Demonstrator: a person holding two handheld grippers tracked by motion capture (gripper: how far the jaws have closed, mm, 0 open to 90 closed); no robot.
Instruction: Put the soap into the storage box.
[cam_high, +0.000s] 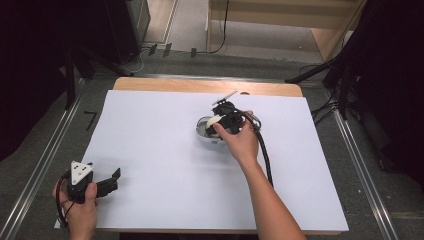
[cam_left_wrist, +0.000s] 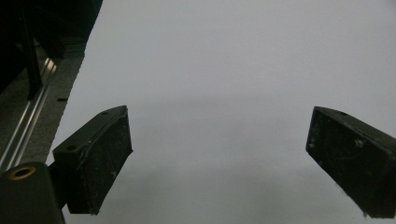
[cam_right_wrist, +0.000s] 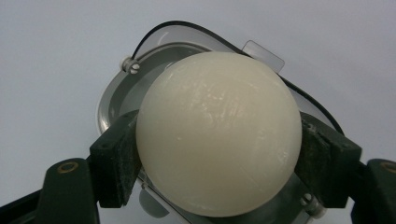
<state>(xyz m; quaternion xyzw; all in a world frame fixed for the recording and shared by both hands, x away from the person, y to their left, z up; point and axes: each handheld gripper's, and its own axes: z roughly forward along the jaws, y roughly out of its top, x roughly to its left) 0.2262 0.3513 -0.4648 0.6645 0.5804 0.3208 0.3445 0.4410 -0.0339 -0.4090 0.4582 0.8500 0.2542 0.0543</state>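
Observation:
A cream-white ball (cam_right_wrist: 218, 133) sits squeezed between the two black pads of my right gripper (cam_right_wrist: 219, 158), which is shut on it. Right under the ball lies a clear plastic container (cam_right_wrist: 154, 51) with a grey inside and a small tab on its rim. From above, the right gripper (cam_high: 220, 126) hangs over that container (cam_high: 202, 131) in the middle of the white table, the ball (cam_high: 216, 121) showing pale at its tip. My left gripper (cam_high: 114, 181) rests near the front left corner, jaws wide apart. Its own view (cam_left_wrist: 219, 163) has only bare white surface between the fingers.
The white sheet (cam_high: 165, 165) covers the table, with a wooden edge (cam_high: 200, 85) at the far side. Metal rails (cam_high: 40, 165) run along both sides on the grey floor. A black cable (cam_high: 265, 155) trails from the right gripper over the table.

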